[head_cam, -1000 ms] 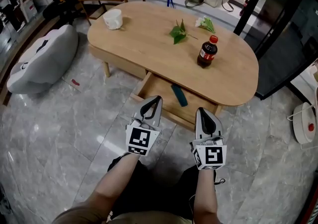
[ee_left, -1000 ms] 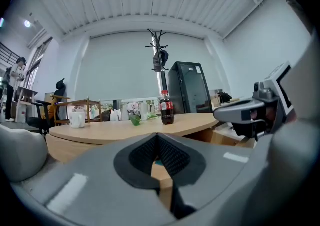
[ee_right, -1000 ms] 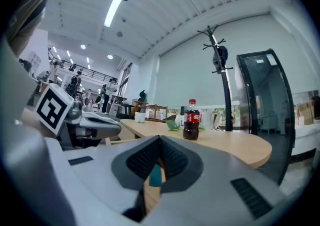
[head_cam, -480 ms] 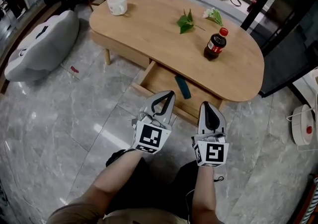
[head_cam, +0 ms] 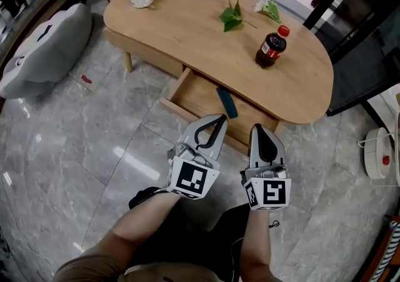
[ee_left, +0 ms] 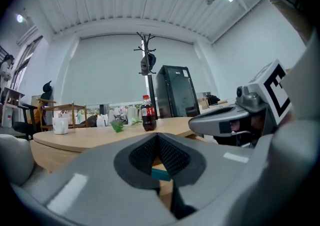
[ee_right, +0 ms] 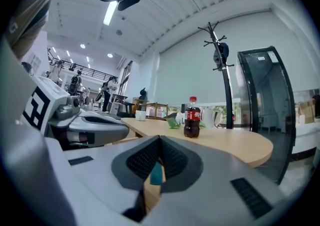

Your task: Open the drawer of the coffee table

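**A:** Head view first; where does the drawer sit?

**B:** The drawer stands pulled out from under the coffee table, with a teal object lying in it; the left gripper points at its front edge, its tip over that edge in the picture, though contact cannot be told; the right gripper is just beside it, near the drawer's right front corner.

**A:** Any writing?

**B:** The cola bottle on the tabletop has a red label, its print too small to read; each gripper's cube shows black-and-white square markers.

**A:** And the left gripper view?

**B:** Its jaws meet at the tips with nothing clamped; the teal object shows through the gap under them; the bottle stands beyond on the table.

**A:** The right gripper view?

**B:** Those jaws are together too, and empty; pale wood and the teal object show between the pads.
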